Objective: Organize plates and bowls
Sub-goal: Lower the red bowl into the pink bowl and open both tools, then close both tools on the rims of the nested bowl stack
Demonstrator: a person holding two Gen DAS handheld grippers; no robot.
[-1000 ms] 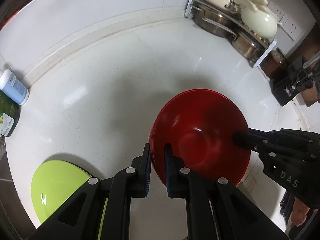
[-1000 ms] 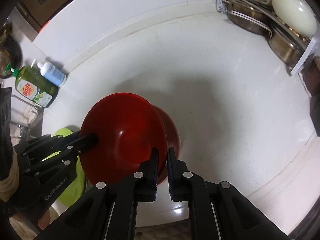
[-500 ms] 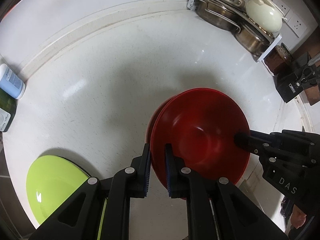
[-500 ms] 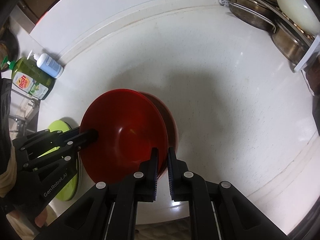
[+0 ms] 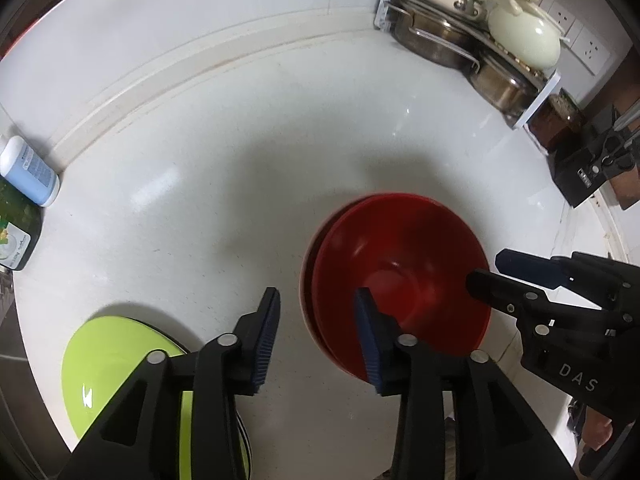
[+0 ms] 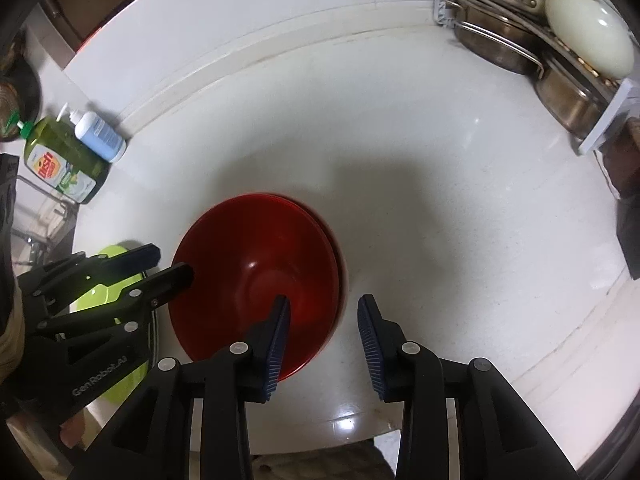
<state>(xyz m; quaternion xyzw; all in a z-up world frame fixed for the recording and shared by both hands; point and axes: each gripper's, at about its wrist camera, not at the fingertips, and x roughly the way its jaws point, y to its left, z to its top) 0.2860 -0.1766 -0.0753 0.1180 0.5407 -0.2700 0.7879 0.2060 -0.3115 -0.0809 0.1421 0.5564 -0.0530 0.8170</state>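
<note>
Glossy white countertop (image 5: pixel 224 168), white wall (image 5: pixel 160 20)

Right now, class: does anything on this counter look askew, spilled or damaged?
Only one thing: the top red bowl sits slightly off-centre in the red bowl beneath, whose rim shows as a crescent on one side. Both grippers, left and right, are open. No spills or damage visible.

White countertop (image 6: pixel 400 160), green dish-soap bottle (image 6: pixel 60 160), blue pump bottle (image 6: pixel 98 136), rack of steel pots (image 5: pixel 460 40), wall sockets (image 5: pixel 576 36)
</note>
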